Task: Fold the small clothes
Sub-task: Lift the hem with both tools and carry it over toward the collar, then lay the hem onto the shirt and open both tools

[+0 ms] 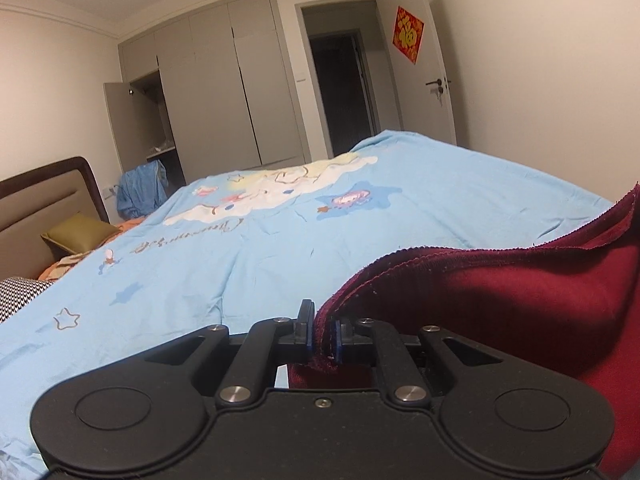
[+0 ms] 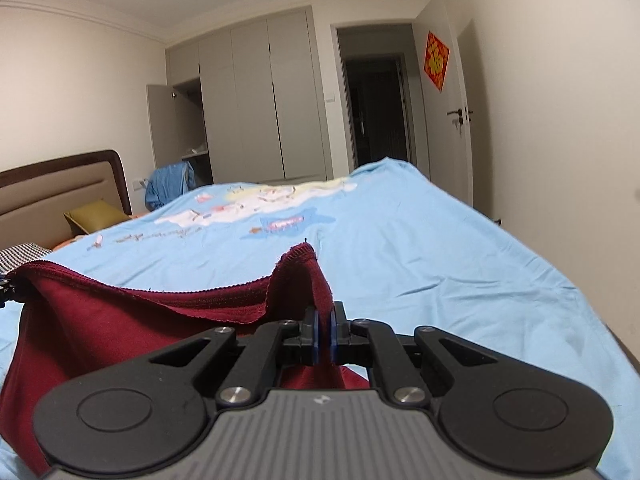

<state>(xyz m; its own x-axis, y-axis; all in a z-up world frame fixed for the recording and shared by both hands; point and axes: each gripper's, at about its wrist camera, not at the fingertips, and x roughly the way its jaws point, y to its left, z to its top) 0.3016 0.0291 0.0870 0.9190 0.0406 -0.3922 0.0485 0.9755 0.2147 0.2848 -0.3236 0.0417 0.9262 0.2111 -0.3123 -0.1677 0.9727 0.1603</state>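
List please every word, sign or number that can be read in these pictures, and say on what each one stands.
"福": gold character on the red diamond poster on the door.
Cursive lettering on the blue bed cover: seen upside down, too distorted to read.
Small emblem on the right hand-held gripper: a mark, no letters.
Dark red garment: no text visible.

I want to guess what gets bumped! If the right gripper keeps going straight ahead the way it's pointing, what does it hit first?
Probably the light blue cartoon-print bedsheet. The right gripper, shut on the dark red fabric garment, points low across the bed, so it would likely meet the sheet before the grey wardrobe. Depth is unclear.
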